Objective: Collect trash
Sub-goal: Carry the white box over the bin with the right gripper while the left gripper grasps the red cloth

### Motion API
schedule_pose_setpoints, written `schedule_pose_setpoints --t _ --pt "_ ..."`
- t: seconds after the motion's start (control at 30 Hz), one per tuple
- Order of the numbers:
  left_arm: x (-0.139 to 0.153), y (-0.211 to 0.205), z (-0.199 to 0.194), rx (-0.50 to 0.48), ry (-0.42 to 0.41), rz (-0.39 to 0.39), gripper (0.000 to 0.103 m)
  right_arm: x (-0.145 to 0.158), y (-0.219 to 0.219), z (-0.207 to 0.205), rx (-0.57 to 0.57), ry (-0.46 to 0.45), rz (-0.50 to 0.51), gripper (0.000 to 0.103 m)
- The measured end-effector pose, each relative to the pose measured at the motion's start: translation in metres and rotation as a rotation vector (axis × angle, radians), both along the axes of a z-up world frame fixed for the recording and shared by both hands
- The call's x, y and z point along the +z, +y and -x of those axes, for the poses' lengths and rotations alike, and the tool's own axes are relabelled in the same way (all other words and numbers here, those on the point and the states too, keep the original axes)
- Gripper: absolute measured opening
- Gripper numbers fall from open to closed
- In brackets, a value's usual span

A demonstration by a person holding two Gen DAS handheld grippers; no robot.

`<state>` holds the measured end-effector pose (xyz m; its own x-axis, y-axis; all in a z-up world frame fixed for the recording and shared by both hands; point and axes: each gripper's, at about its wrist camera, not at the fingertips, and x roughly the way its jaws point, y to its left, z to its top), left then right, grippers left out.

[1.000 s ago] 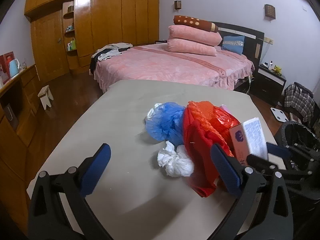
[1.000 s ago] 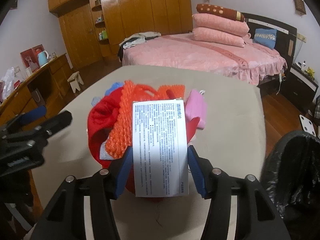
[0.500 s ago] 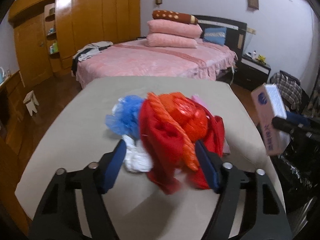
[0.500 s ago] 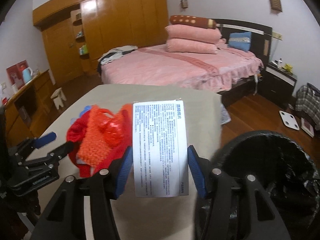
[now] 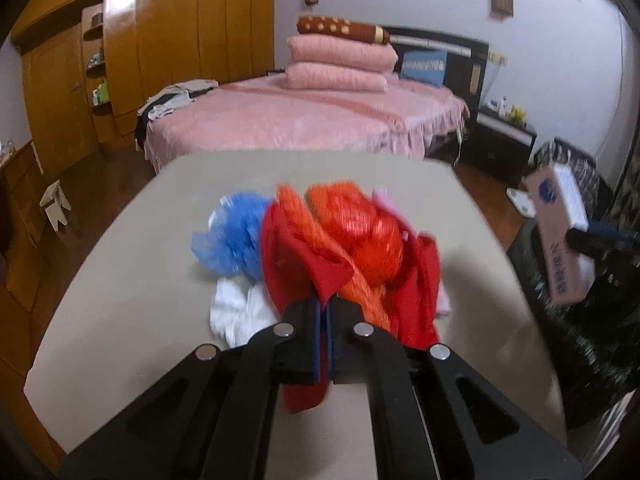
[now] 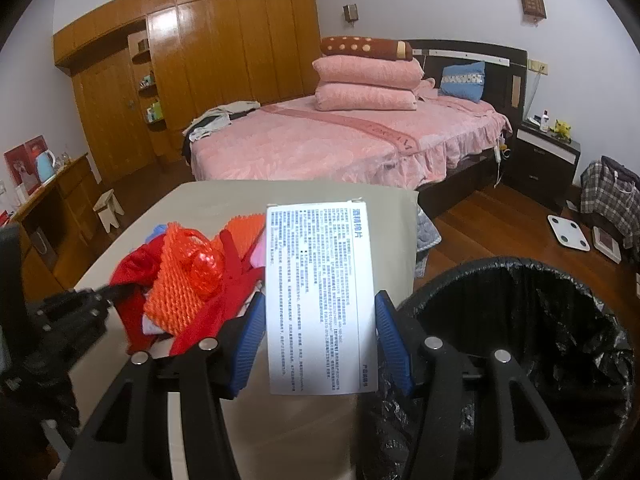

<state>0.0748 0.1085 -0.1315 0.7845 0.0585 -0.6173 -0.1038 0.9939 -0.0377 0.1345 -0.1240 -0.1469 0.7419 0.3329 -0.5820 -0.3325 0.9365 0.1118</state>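
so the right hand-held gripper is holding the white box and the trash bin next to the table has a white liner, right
Not quite: the liner is black, not white. The right wrist view shows the bin lined with a black bag, beside the table. The rest holds: the right hand-held gripper holds the white box.

Both tongs [image 5: 323, 308] [image 6: 320, 340] have black slotted linkages, silver screws and ribbed blue pads.
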Motion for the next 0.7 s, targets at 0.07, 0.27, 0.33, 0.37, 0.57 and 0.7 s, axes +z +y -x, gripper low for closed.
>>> schedule_pose_setpoints --t 0.07,0.27,0.33,0.37,0.57,0.7 --pt "0.014 0.0 0.002 0.0 -0.029 0.011 0.001 0.004 -0.002 0.001 0.003 -0.011 -0.002 0.055" --pt "0.053 -0.009 0.011 -0.033 -0.121 0.036 0.001 0.016 -0.008 0.004 -0.002 -0.037 -0.02 0.055" --pt "0.064 -0.016 0.012 -0.051 -0.147 0.046 0.001 0.022 -0.012 0.006 -0.009 -0.049 -0.026 0.055" --pt "0.069 -0.02 0.013 -0.061 -0.159 0.05 0.001 0.026 -0.016 0.007 -0.016 -0.057 -0.03 0.055" --pt "0.09 -0.06 0.011 -0.179 -0.193 0.085 0.001 0.039 -0.039 0.012 -0.073 -0.087 -0.032 0.055" --pt "0.093 -0.094 0.008 -0.28 -0.192 0.107 0.001 0.041 -0.066 0.015 -0.141 -0.091 -0.022 0.055"
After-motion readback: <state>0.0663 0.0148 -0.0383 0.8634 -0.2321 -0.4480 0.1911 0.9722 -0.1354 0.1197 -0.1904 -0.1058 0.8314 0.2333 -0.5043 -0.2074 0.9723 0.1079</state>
